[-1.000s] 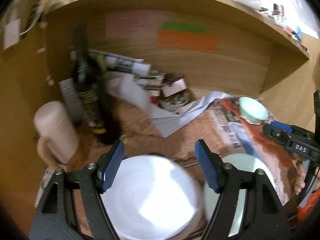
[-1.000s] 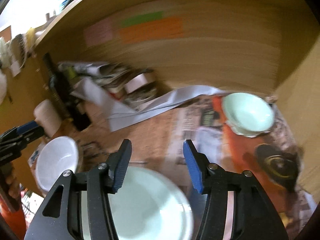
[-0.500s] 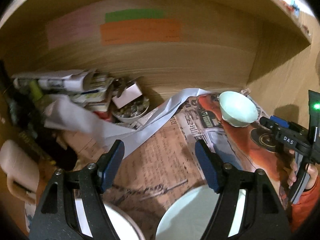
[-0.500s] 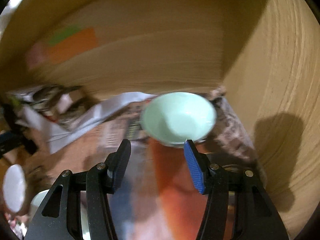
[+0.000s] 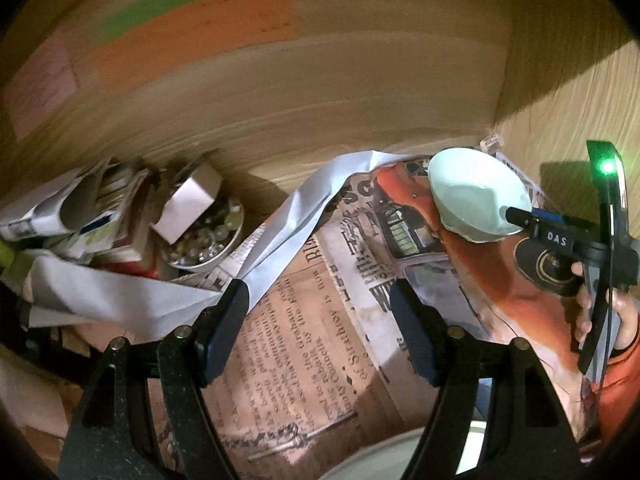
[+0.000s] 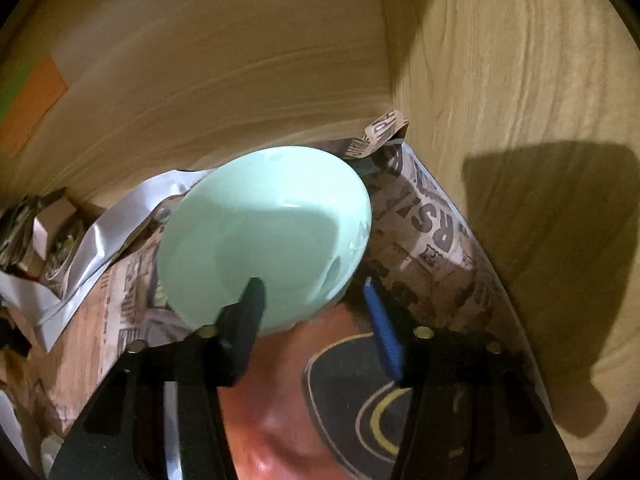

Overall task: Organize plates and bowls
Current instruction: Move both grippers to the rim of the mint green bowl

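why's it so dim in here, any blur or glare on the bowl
Left wrist view: warm, dim light, fisheye bending, sharp newspaper, blurred back wall. Right wrist view: soft sheen on the mint bowl, hard shadow on the side wall, right gripper finger edges slightly smeared.

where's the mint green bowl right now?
The mint green bowl sits on the newspaper lining in the shelf's back right corner. In the right wrist view, the right gripper straddles its near rim; its jaws have just been closing.

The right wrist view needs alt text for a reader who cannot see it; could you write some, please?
The right gripper straddles the near rim of a pale green bowl, one finger inside, one outside, its jaws just closing but not yet pinching. The bowl sits on newspaper in a wooden corner.
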The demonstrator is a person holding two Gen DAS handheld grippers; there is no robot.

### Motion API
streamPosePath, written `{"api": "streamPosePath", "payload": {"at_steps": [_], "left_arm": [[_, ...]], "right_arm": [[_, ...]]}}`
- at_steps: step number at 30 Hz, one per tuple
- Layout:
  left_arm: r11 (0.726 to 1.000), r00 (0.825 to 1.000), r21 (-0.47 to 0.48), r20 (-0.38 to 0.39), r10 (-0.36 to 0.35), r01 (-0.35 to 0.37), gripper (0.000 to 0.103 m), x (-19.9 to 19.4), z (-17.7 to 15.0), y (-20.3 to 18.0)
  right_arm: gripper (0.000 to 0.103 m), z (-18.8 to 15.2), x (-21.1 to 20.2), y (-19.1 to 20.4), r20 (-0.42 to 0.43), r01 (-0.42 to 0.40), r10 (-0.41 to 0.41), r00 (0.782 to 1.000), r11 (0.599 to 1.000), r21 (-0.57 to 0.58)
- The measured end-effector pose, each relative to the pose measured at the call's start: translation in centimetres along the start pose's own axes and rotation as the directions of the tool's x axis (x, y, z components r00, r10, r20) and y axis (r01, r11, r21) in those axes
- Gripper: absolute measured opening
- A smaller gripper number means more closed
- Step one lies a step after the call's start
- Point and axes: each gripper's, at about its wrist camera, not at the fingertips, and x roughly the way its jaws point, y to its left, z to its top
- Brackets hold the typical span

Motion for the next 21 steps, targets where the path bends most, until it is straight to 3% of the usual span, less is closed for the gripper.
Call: {"api": "streamPosePath", "payload": {"at_steps": [2,6,10,21], "left_arm": [[1.0,1.0,0.008,-0.015,-0.009,0.009,0.073,0.8,0.2,-0.3],[0.999,0.999,0.014,-0.041,-0.029,0.03,0.073,1.9,0.6,-0.6],[0.998,0.995,-0.008,-0.084,-0.056,0.056,0.073,3.2,0.9,-0.4],[0.993,0.981,-0.069,-0.164,-0.103,0.093,0.073,6.0,1.1,0.2]], "right_arm": [[0.034,0.0,0.5,0.1,-0.011,0.003,-0.003,1.0,1.0,-0.007],[0.031,-0.2,0.5,0.6,0.0,0.029,-0.029,1.0,0.999,-0.038],[0.03,-0.7,0.2,1.0,-0.009,-0.001,0.0,1.0,0.996,-0.084],[0.026,-3.7,-1.9,5.1,-0.096,-0.195,0.175,0.98,0.944,-0.266]]}}
